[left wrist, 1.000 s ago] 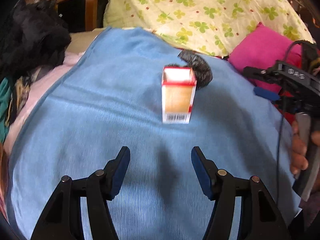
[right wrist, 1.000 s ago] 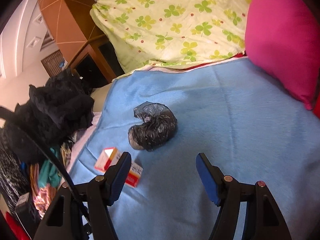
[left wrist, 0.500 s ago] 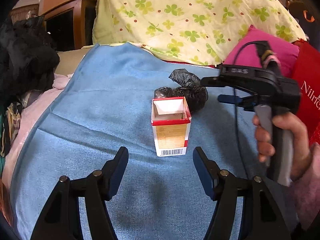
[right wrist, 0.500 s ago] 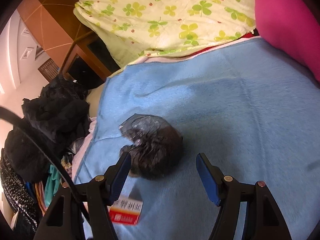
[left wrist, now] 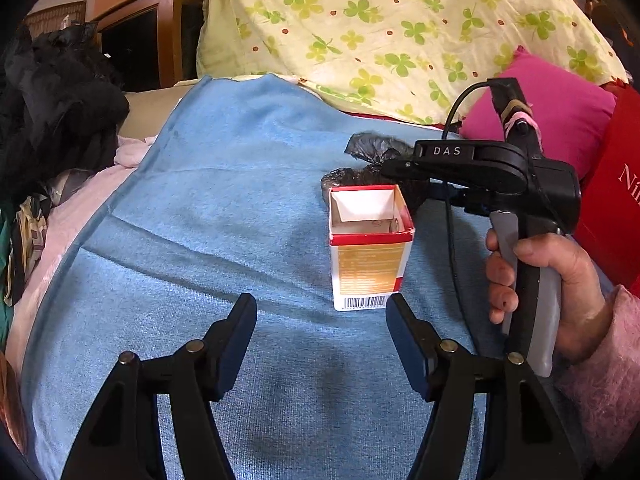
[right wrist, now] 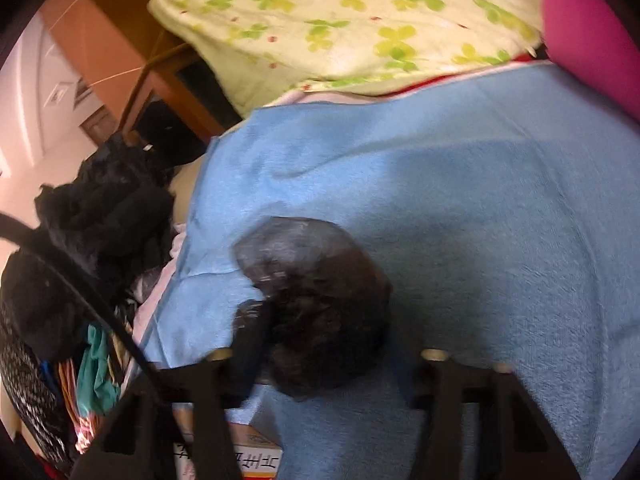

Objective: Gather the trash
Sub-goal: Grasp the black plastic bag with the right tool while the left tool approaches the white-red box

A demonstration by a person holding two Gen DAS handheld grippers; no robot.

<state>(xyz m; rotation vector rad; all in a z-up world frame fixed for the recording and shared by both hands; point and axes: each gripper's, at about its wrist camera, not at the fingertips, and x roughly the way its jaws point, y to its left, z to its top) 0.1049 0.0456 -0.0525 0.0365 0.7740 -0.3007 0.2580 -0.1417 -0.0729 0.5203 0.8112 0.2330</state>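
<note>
An open red-and-white carton (left wrist: 369,246) lies on the blue blanket (left wrist: 224,216), just ahead of my open, empty left gripper (left wrist: 321,330). A crumpled black plastic bag (left wrist: 374,166) sits behind the carton. In the right wrist view the bag (right wrist: 316,304) lies between the fingers of my open right gripper (right wrist: 324,352), which straddles it; the view is blurred. The carton's edge (right wrist: 240,458) shows at the bottom of that view. The right gripper's body (left wrist: 492,168) reaches over the bag in the left wrist view.
A clover-print quilt (left wrist: 392,28) and a pink pillow (left wrist: 560,108) lie at the back. A red bag (left wrist: 612,208) stands at the right. Dark clothes (left wrist: 52,96) pile up at the left beside a wooden cabinet (left wrist: 152,32).
My right gripper has moved down and forward over the black bag, which now sits between its fingers. My left gripper has come closer to the carton.
</note>
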